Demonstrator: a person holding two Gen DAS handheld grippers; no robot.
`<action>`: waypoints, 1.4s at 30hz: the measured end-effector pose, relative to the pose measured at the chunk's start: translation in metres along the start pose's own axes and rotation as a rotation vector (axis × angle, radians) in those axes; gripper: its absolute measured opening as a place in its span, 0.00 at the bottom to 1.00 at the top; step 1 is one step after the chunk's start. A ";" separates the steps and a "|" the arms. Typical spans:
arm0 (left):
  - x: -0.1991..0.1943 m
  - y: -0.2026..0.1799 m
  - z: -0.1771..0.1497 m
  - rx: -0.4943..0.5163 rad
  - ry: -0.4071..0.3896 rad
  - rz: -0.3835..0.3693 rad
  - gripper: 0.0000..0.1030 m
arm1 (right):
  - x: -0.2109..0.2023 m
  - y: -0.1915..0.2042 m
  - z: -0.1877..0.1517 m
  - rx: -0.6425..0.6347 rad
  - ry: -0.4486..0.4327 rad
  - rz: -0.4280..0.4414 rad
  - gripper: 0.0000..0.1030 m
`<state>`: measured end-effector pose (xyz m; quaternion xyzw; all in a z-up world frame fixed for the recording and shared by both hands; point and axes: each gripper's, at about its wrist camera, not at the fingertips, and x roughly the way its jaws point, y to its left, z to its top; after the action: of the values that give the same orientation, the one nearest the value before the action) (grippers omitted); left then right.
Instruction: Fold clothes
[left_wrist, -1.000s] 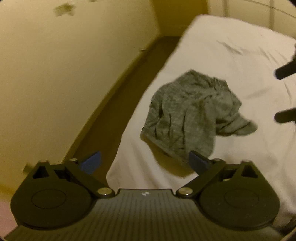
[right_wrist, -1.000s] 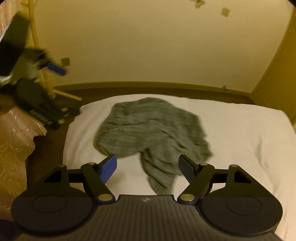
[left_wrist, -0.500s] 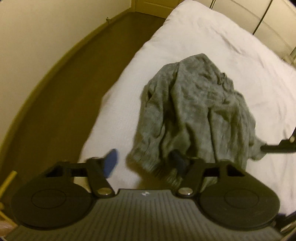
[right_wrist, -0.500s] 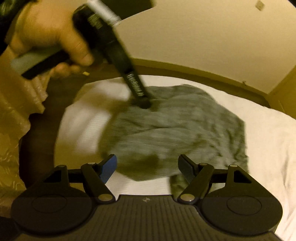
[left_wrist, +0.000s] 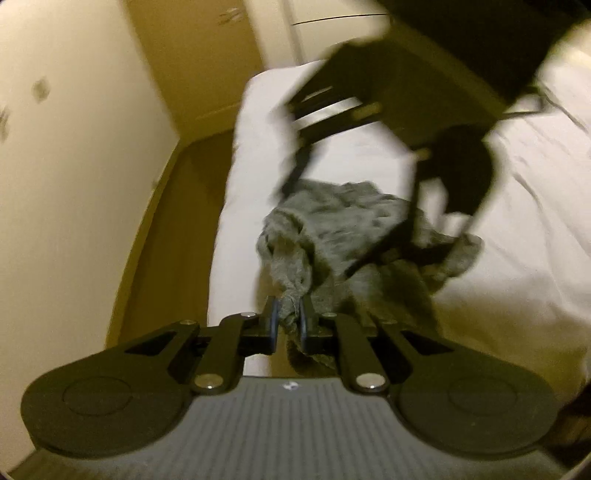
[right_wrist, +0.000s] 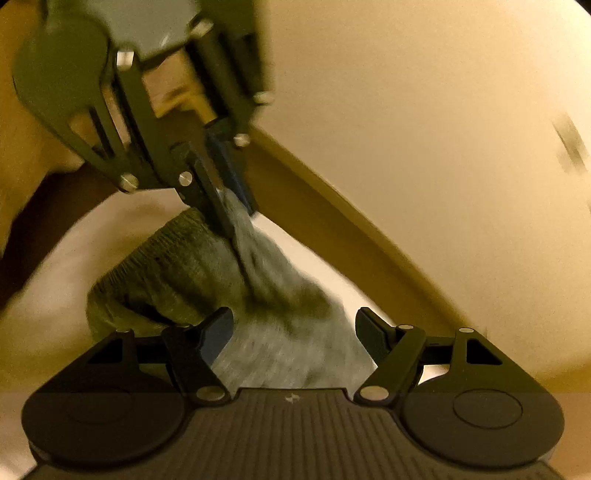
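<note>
- Left wrist view: the left tongs (left_wrist: 287, 320) are clenched on a bunched fold of the grey garment (left_wrist: 343, 236), with cloth squeezed between the two blue-padded fingers (left_wrist: 273, 322) and a tail of fabric hanging below them.
- The rest of the grey garment lies crumpled on the white bed (left_wrist: 498, 266), close to the bed's left edge, and one ribbed opening gapes toward the camera.
- The right tongs (left_wrist: 343, 236) reach in from the upper right, dark and blurred; their two fingers are spread wide, one tip at the far edge of the garment and the other over its middle.
- A strip of brown floor (left_wrist: 177, 240) runs between the bed and the cream wall (left_wrist: 74, 184).
- Right wrist view: the right tongs (right_wrist: 293, 326) stand released, their jaws wide apart, just above the grey garment (right_wrist: 192, 273) with nothing between them.
- The left tongs (right_wrist: 229, 201) come down from the upper left, pinching a peak of the garment and lifting it off the bed (right_wrist: 59, 288) into a tent shape.
- The garment's ribbed hem shows at the left of the lifted cloth.
- Behind it are a brown baseboard band (right_wrist: 332, 229) and the pale wall (right_wrist: 424, 129).
</note>
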<state>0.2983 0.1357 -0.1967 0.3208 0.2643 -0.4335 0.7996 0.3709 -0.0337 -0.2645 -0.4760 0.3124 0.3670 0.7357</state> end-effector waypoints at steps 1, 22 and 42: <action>-0.003 -0.005 0.002 0.029 -0.009 -0.002 0.08 | 0.004 0.003 0.002 -0.062 0.002 0.030 0.68; 0.013 -0.065 0.027 -0.214 -0.064 -0.099 0.63 | -0.159 -0.028 -0.122 0.837 0.203 -0.308 0.04; 0.023 -0.141 0.160 0.192 -0.273 -0.389 0.07 | -0.366 0.092 -0.171 1.386 0.358 -0.791 0.04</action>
<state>0.2109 -0.0536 -0.1478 0.2767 0.1682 -0.6415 0.6954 0.0792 -0.2559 -0.0724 -0.0394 0.3899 -0.2779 0.8770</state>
